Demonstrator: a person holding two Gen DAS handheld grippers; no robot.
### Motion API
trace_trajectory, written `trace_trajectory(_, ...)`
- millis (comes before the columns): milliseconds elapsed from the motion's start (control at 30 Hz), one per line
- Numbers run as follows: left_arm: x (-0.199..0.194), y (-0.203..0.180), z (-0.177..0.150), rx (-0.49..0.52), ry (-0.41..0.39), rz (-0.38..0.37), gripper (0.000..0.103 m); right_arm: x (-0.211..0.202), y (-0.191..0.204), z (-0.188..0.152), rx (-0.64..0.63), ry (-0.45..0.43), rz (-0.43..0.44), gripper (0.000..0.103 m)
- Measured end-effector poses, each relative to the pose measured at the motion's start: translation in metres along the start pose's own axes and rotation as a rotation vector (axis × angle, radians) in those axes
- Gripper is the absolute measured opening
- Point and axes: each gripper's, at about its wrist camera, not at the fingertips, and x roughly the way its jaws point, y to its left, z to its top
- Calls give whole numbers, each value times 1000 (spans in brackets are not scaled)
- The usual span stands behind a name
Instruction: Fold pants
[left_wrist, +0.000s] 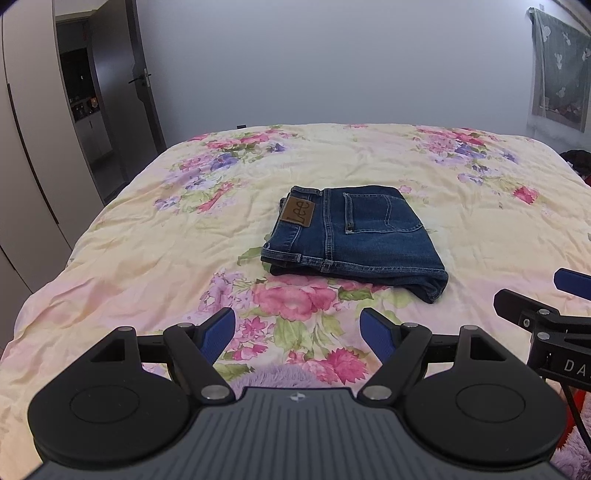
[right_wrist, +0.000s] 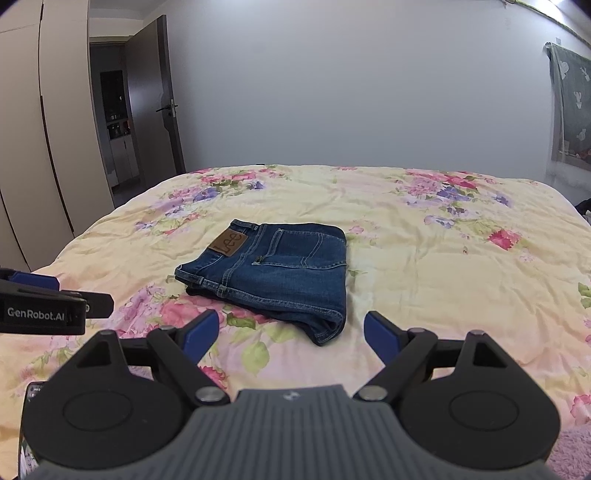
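Observation:
Dark blue jeans (left_wrist: 354, 236) lie folded into a compact stack in the middle of the bed, back pocket and brown leather label facing up; in the right wrist view the jeans (right_wrist: 273, 273) sit slightly left of centre. My left gripper (left_wrist: 297, 334) hovers open over the quilt, short of the jeans' near edge, nothing between its blue pads. My right gripper (right_wrist: 290, 334) is open too, just short of the stack's near corner. Each gripper shows in the other's view: the right one (left_wrist: 546, 295) at the right edge, the left one (right_wrist: 55, 295) at the left edge.
A yellow floral quilt (left_wrist: 147, 240) covers the whole bed. A fuzzy purple fabric (left_wrist: 266, 376) lies at the near edge. Pale wardrobe doors (left_wrist: 26, 147) and an open dark door (left_wrist: 144, 85) stand to the left. A green curtain (left_wrist: 561, 70) hangs on the right wall.

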Motion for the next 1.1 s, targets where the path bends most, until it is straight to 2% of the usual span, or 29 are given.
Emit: trace_trajectory(1100,-2,-3,1,9,4,0,90,0,1,0,-1,-2,-2,82)
